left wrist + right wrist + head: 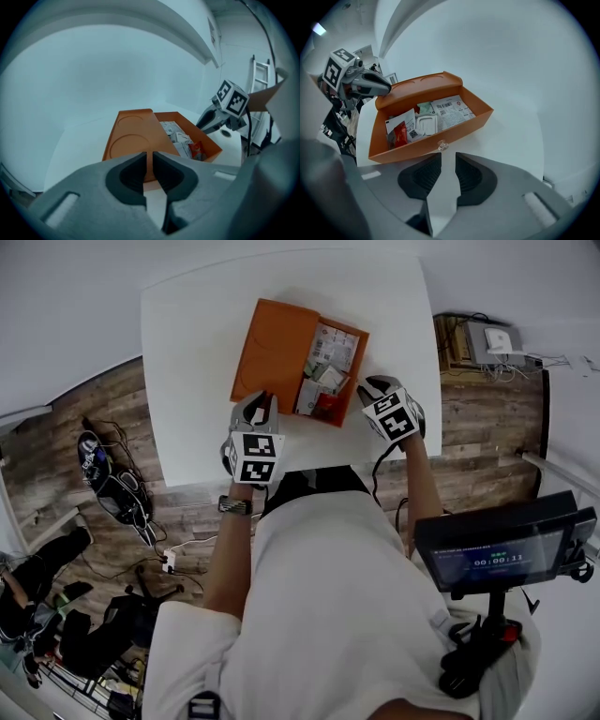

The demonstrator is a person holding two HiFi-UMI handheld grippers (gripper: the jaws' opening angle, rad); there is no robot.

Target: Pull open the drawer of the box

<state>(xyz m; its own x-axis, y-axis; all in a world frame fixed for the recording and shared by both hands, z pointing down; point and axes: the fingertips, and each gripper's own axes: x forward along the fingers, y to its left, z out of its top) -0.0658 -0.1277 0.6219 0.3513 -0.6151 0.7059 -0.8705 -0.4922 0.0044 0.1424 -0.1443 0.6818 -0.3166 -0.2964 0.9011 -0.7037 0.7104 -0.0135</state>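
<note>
An orange box lies on the white table. Its drawer is slid out to the right and holds paper packets and a red sachet. The drawer's small clear knob sits just ahead of my right gripper, which is slightly open, with nothing between the jaws. My left gripper is shut and empty, close to the box's near end. In the head view the left gripper is at the box's near left corner and the right gripper is beside the drawer front.
The table's near edge runs just under both grippers. A monitor on a stand is at the lower right. Cables and bags lie on the wooden floor to the left, and a power box at the upper right.
</note>
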